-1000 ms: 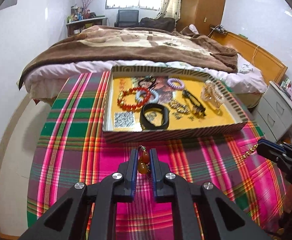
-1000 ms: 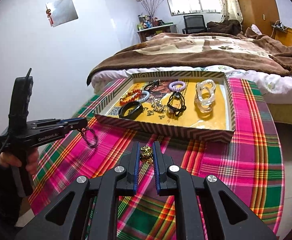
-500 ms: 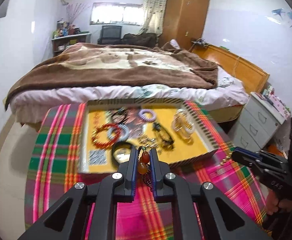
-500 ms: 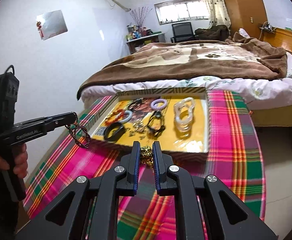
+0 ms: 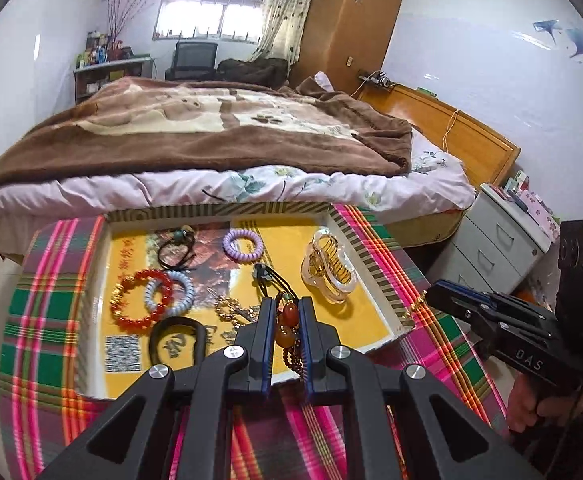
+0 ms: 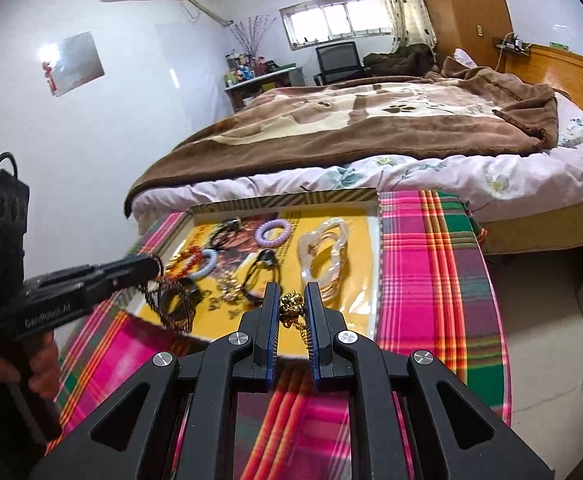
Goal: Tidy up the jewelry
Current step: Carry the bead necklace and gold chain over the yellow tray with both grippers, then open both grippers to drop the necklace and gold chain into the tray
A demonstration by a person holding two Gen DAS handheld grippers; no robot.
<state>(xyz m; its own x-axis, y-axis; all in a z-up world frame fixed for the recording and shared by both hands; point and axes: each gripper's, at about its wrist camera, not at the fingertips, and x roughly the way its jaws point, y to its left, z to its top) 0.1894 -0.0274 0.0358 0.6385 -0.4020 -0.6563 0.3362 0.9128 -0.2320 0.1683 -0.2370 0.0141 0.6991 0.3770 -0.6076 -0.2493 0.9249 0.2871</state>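
Legibly, "DAS" on right gripper (image 5: 431, 300); QR code (image 5: 122, 353) in tray (image 5: 371, 248).

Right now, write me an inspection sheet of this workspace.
Surface: plaid cloth covers the table.
Job's things: tray holds red bracelet, purple coil tie, clear claw clip, black band.
Clutter: nothing seen.
Grippers: left gripper shut on amber bead strand; right gripper shut on gold chain.
Cables: cord over the headboard.
Surroundings: bed, wardrobe, drawers.
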